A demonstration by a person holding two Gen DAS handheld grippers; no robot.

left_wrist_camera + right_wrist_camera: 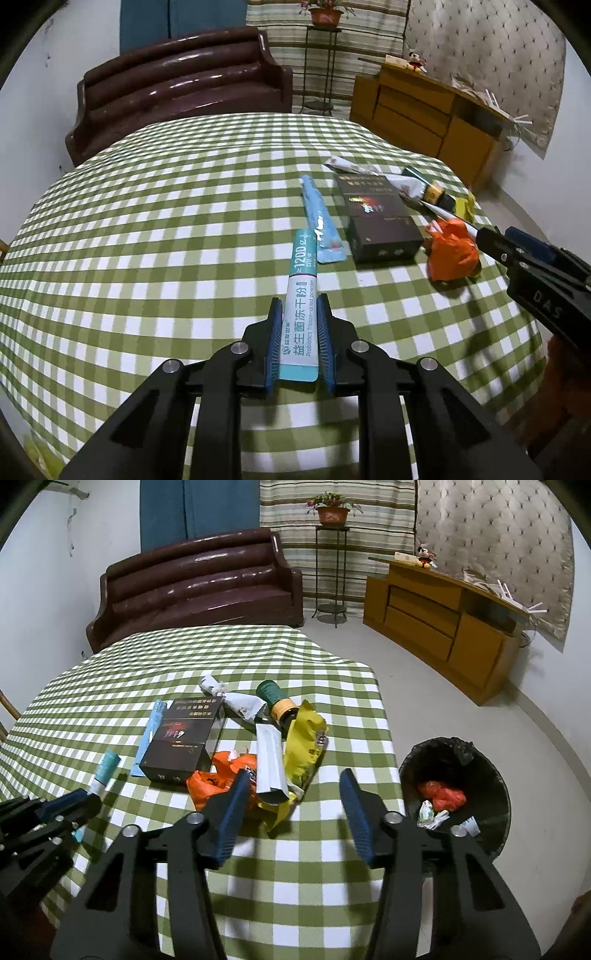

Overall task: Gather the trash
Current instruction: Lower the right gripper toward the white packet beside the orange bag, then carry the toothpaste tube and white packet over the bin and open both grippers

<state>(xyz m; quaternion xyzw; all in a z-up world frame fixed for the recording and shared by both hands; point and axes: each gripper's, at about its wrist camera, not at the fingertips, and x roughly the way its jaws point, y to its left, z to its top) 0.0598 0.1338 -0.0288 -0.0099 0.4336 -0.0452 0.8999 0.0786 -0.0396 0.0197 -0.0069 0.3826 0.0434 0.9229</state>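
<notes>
Here, left gripper (300, 314) jaws clamped on one sachet (301, 295); right gripper (293, 794) jaws apart, empty.

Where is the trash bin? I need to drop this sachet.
In the right wrist view, the black bin stands on the floor at lower right, beside the table's right edge.

Left wrist view: low and close over the green checked tablecloth (147, 229), angled down along the left gripper (300, 306), facing the brown sofa (177, 85) at upper left. Right wrist view: slightly higher, same heading, past the right gripper (293, 779), with the black bin (491, 771) at lower right. Shared: sofa, wooden cabinet (424, 110), dark box (181, 738), orange wrapper (452, 253), each gripper at the other's edge.
</notes>
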